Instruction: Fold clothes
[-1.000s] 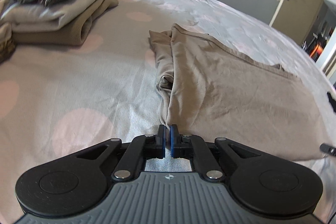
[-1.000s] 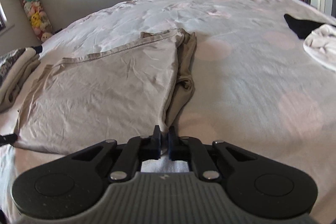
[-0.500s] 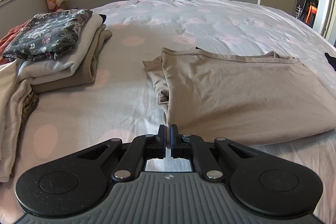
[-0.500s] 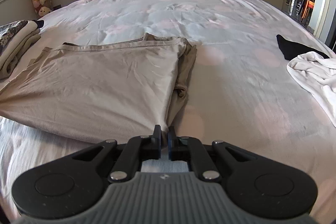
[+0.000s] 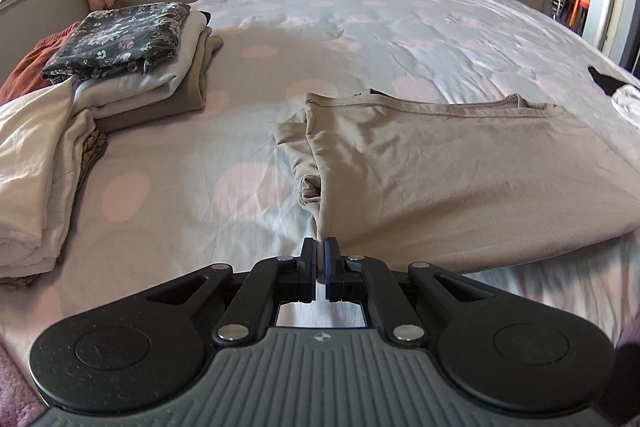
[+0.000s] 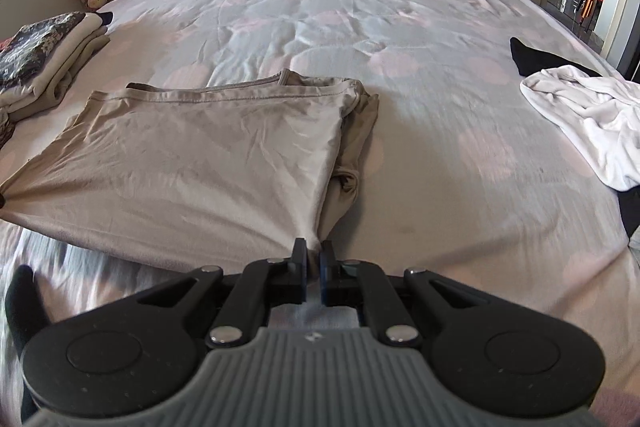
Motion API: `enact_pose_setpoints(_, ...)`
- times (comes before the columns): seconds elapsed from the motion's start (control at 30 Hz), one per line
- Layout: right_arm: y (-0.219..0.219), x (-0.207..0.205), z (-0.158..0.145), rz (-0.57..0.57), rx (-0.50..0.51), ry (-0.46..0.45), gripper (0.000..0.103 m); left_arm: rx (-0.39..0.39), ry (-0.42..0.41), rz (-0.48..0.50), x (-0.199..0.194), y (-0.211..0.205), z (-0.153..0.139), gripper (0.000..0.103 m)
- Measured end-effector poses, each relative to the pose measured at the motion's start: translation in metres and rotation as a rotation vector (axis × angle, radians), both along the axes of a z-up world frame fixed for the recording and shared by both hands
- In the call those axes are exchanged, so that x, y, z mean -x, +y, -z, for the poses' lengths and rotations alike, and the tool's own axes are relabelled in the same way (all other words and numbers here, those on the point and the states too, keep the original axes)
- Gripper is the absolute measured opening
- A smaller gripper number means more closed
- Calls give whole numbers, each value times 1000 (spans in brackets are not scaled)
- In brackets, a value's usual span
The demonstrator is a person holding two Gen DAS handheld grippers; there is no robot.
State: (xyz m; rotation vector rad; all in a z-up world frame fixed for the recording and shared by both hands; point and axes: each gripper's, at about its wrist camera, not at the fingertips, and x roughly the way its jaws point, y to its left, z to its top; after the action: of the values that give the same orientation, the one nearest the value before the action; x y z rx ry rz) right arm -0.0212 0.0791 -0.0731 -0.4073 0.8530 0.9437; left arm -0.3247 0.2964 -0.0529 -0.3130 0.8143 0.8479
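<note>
A beige T-shirt (image 5: 460,167) lies on the bed with both sleeves folded in. It also shows in the right wrist view (image 6: 192,155). My left gripper (image 5: 320,251) is shut on the shirt's near left corner. My right gripper (image 6: 314,253) is shut on its near right corner. The near edge of the shirt is stretched between the two grippers and lifted a little off the bedspread, while its far collar end rests on the bed.
A stack of folded clothes (image 5: 136,67) sits at the left, with a cream garment (image 5: 36,163) beside it. A crumpled white garment (image 6: 588,119) and a black one (image 6: 536,61) lie at the right. The dotted bedspread (image 6: 360,11) stretches beyond.
Both grippers have pulled the shirt's near corners back toward me and swung to face the bed squarely. The shirt now lies straighter and more taut.
</note>
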Motion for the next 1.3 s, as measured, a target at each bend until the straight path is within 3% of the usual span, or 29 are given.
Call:
enact_pose_setpoints(0.43, 18, 16, 35, -81, 215, -55, 8, 53, 129, 0, -10, -5, 45, 2)
enact_pose_setpoints(0.63, 26, 19, 45, -105, 297, -59, 9, 91, 129, 5, -9, 0, 50, 4)
enact_pose_setpoints(0.7, 26, 21, 45, -102, 316, -69, 20, 104, 120, 6, -4, 2, 49, 6)
enact_pose_setpoints(0.73, 25, 22, 44, -97, 318, -78, 37, 112, 114, 4, -1, 3, 48, 6)
enact_pose_setpoints(0.77, 23, 23, 40, -95, 305, -84, 48, 120, 105, 1, 3, 5, 46, 10)
enact_pose_setpoints(1.0, 3, 21, 8, -26, 190, -121, 61, 117, 107, -83, 26, 20, 31, 23)
enact_pose_setpoints(1.07, -1, 16, 2, 2, 140, -111, 71, 111, 83, -102, 28, 26, 25, 26)
enact_pose_setpoints(1.3, 2, -16, -8, 136, -13, -26, 79, 85, 36, -69, 7, 42, 14, 38)
